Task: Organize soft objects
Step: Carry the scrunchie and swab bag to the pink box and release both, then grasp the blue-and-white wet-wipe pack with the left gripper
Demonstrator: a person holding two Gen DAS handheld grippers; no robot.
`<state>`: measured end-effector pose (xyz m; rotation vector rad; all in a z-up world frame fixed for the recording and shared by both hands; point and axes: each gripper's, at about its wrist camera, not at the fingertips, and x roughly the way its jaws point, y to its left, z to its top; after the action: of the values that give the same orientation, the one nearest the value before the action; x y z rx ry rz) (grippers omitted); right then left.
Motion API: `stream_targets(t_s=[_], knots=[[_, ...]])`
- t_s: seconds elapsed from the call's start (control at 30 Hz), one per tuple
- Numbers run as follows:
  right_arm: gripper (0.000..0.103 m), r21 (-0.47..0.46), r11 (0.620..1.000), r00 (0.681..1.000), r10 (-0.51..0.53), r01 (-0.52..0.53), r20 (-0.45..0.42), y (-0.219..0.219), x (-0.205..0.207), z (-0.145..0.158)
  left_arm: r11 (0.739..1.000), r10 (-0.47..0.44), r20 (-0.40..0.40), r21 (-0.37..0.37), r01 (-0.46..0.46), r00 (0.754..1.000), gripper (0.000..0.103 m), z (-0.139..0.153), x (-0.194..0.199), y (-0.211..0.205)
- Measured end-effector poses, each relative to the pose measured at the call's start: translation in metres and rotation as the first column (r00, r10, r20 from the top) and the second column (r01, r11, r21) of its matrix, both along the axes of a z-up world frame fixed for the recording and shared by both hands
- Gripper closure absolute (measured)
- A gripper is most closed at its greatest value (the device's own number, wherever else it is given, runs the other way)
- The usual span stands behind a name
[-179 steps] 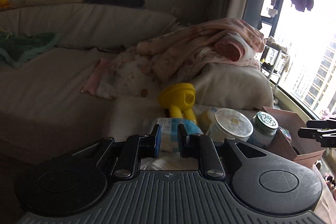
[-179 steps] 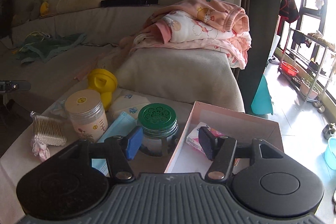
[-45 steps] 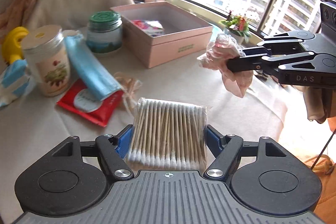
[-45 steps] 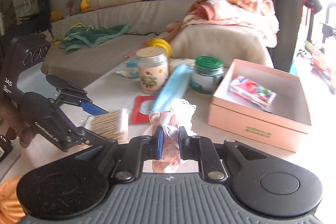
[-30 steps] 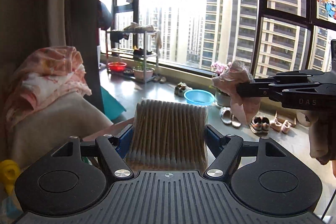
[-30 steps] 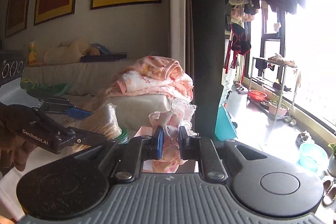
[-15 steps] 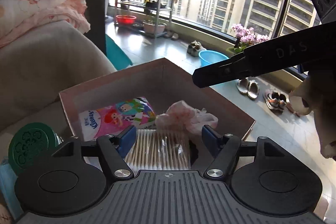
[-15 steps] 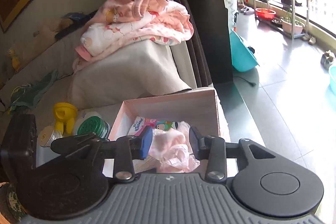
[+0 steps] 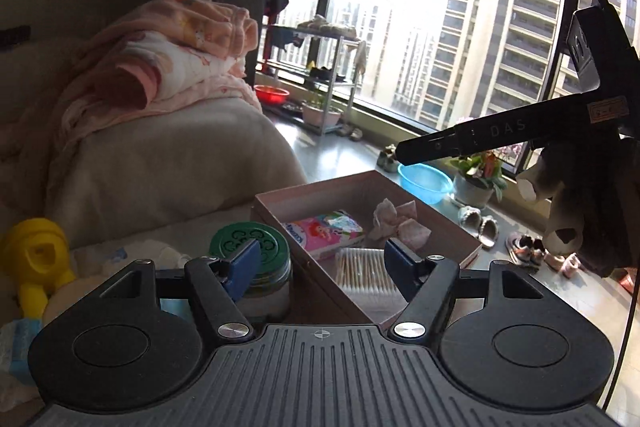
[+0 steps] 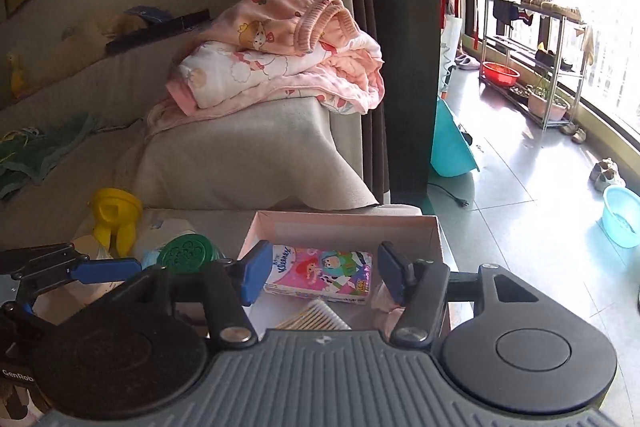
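The pink box [image 9: 448,223] holds a cartoon tissue pack [image 9: 324,231], a crumpled pink lacy cloth [image 9: 396,223] and a pack of cotton swabs [image 9: 360,267]. My left gripper [image 9: 320,263] is open at the box's near corner and presses on nothing. My right gripper [image 10: 324,275] hangs over the box [image 10: 344,221] with its jaws opening. The tissue pack [image 10: 320,275] shows beyond the gap, and the swabs [image 10: 316,315] and cloth [image 10: 384,303] lie loose below. In the left wrist view the right gripper [image 9: 416,149] reaches in from the right above the box.
A green-lidded jar [image 9: 250,247] and a yellow toy [image 9: 36,259] stand left of the box on the table. Behind is a sofa arm draped with pink blankets [image 10: 280,67]. To the right the floor drops away, with a blue basin [image 10: 622,221] and a metal rack [image 10: 536,59] by the window.
The right gripper has opened and left the pink cloth in the box. The left gripper has drawn back from the swab pack, which now lies in the box.
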<state>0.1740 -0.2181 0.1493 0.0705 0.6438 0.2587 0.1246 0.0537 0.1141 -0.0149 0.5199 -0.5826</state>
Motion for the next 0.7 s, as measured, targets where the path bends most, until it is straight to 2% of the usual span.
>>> stream_targets(t_s=[0.1, 0.17, 0.23, 0.3, 0.4, 0.47, 0.53, 0.6, 0.63, 0.7], knots=[[0.039, -0.011, 0.999, 0.999, 0.037, -0.037, 0.034, 0.033, -0.01, 0.023, 0.995, 0.104, 0.039, -0.011, -0.104, 0.994, 0.029, 0.004, -0.014, 0.051], [0.038, -0.028, 0.998, 0.997, 0.06, -0.059, 0.053, 0.057, -0.015, 0.034, 0.976, 0.215, 0.034, -0.053, -0.213, 0.976, 0.029, 0.004, -0.014, 0.091], [0.036, -0.041, 0.995, 0.994, 0.089, -0.087, 0.068, 0.082, -0.019, 0.043, 0.94, 0.329, 0.005, -0.102, -0.327, 0.944, 0.029, 0.0, -0.011, 0.13], [0.033, -0.047, 0.99, 0.989, 0.133, -0.13, 0.07, 0.111, -0.022, 0.049, 0.884, 0.442, -0.067, -0.135, -0.447, 0.894, 0.029, -0.01, -0.01, 0.171], [0.033, -0.033, 0.976, 0.976, 0.216, -0.215, 0.027, 0.151, -0.021, 0.052, 0.825, 0.506, -0.186, -0.18, -0.535, 0.842, 0.029, -0.032, -0.012, 0.211], [0.033, 0.005, 0.962, 0.962, 0.273, -0.273, -0.022, 0.175, -0.016, 0.049, 0.821, 0.49, -0.239, -0.196, -0.536, 0.838, 0.029, -0.046, -0.015, 0.223], [0.033, 0.029, 0.95, 0.947, 0.314, -0.312, -0.068, 0.201, -0.008, 0.042, 0.834, 0.462, -0.274, -0.188, -0.518, 0.843, 0.029, -0.061, -0.022, 0.228], [0.034, 0.007, 0.934, 0.929, 0.355, -0.357, -0.108, 0.232, 0.003, 0.034, 0.851, 0.437, -0.287, -0.175, -0.495, 0.852, 0.029, -0.069, -0.026, 0.225], [0.037, -0.012, 0.925, 0.918, 0.375, -0.38, -0.13, 0.25, 0.01, 0.028, 0.857, 0.424, -0.292, -0.175, -0.484, 0.857, 0.029, -0.073, -0.03, 0.225], [0.083, -0.083, 0.904, 0.896, 0.397, -0.419, -0.198, 0.289, 0.03, 0.013, 0.864, 0.403, -0.3, -0.187, -0.468, 0.865, 0.029, -0.077, -0.042, 0.226]])
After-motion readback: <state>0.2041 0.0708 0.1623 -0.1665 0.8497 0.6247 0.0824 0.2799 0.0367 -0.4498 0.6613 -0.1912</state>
